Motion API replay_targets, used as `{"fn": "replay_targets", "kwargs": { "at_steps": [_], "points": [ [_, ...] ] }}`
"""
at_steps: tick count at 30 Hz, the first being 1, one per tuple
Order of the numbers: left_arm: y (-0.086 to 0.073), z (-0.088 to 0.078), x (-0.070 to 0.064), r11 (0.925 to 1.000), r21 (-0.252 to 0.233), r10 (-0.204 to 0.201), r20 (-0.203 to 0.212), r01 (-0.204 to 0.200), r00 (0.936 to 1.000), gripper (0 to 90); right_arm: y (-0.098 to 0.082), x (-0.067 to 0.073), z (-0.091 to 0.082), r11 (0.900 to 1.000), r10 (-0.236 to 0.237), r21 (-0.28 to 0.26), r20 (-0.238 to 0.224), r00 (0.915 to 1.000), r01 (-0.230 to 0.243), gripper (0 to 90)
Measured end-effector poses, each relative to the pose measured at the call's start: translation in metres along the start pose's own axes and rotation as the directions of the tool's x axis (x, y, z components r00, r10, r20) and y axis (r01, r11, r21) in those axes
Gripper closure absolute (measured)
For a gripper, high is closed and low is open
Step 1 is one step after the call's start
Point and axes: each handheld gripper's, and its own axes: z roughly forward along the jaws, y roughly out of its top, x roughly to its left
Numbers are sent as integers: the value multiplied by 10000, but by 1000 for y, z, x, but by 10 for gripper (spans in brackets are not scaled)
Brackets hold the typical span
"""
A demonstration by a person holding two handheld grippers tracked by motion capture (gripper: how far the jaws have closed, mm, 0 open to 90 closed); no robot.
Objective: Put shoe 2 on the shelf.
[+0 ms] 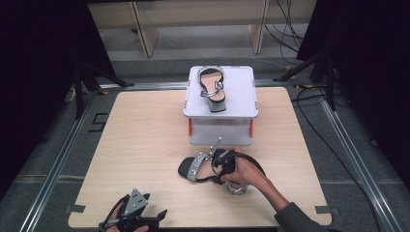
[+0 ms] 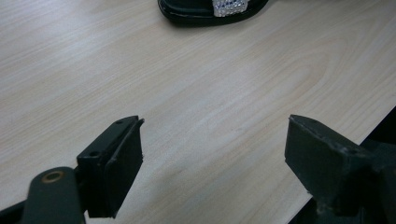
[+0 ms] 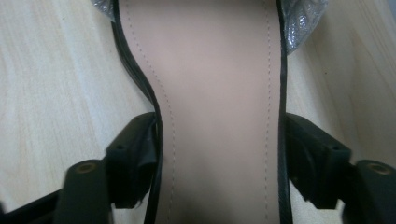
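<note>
- While lying on the table at lower centre of the high view, the sandal is clamped across its insole by the right hand-held gripper.
- Left hand-held gripper, lower left, stands apart, holding nothing.
- Second sandal tops the grey stand.

The pale wooden table is smooth and matt. The black high-heeled sandal has a matt beige leather-like insole (finely stitched) and a glittery silver strap.

Grey 2-tier stand sits just beyond the right gripper w/ a 2nd sandal on top (heel toward gripper); wood shelving well beyond.
</note>
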Motion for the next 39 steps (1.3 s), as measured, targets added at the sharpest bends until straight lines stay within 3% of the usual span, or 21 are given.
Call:
{"fn": "replay_targets", "kwargs": {
  "at_steps": [1, 2, 3, 4, 9, 10, 12, 14, 16, 17, 18, 21, 22, 25, 29, 31, 34, 39],
  "points": [
    [0, 0, 0, 10000, 0, 0, 0, 0, 10000, 189, 0, -2, 0, 9997, -242, -82, -72, 9997, 241, 351],
    [1, 1, 2, 9988, 22, 494, -36, -494, 9988, 190, -1, -2, -1, 9997, -220, -78, -5, 9998, 220, 378],
    [0, 0, 1, 9995, 58, 320, -47, -320, 9995, 192, -2, -2, -2, 9999, -113, -98, -144, 9998, 112, 380],
    [0, -1, 2, 9988, 109, 477, -64, -477, 9988, 195, -2, -4, -1, 9997, -208, -160, -360, 9991, 203, 381],
    [1, -1, 1, 9995, 30, 323, -67, -323, 9995, 195, -1, -1, -2, 10000, -74, -55, -57, 10000, 74, 391],
    [0, -1, -1, 10000, -57, 21, -3, -21, 10000, 195, -1, -1, -2, 10000, -74, -55, -57, 10000, 74, 391],
    [1, -1, 1, 9993, -43, 365, -21, -365, 9993, 197, -1, 1, -2, 9999, 96, -58, -67, 9999, -97, 393],
    [1, -2, 1, 9994, -18, 337, -25, -337, 9994, 197, -1, 1, -2, 10000, 6, -82, 40, 10000, -5, 394],
    [0, -2, -1, 9999, -156, -64, 3, 65, 10000, 198, -1, 1, -3, 9998, 140, -127, 27, 9999, -140, 395],
    [0, -2, -1, 9999, -164, -52, -2, 52, 10000, 198, 0, -2, -4, 9992, -271, -293, 73, 9996, 273, 396],
    [1, -3, 2, 9994, -65, 334, -46, -335, 9994, 198, 0, 1, -6, 9996, 129, -246, -18, 9999, -130, 396],
    [1, -3, 1, 9993, -92, 352, -38, -353, 9994, 200, 0, 1, -11, 9989, 313, -333, -134, 9994, -317, 400],
    [0, -2, -1, 9999, -145, -89, -11, 88, 10000, 200, 1, 2, -15, 9987, 275, -425, 20, 9996, -274, 403],
    [0, -1, 2, 9996, -24, 285, -88, -285, 9996, 200, 3, 5, -23, 9976, 559, -411, 20, 9984, -558, 404],
    [0, -1, 1, 9999, 10, 146, -122, -146, 9998, 201, 5, 5, -30, 9967, 224, -788, 112, 9997, -215, 406],
    [1, -1, 3, 9991, -16, 434, -85, -434, 9990, 202, 7, 7, -40, 9952, 222, -952, 100, 9997, -211, 407],
    [0, -1, 0, 10000, -45, -80, -94, 80, 9999, 202, 10, 8, -51, 9951, 199, -972, 13, 9998, -197, 407],
    [0, 0, -1, 10000, -43, -6, -30, 6, 10000, 202, 19, 7, -72, 9935, 178, -1125, 197, 9996, -155, 409]
  ]
}}
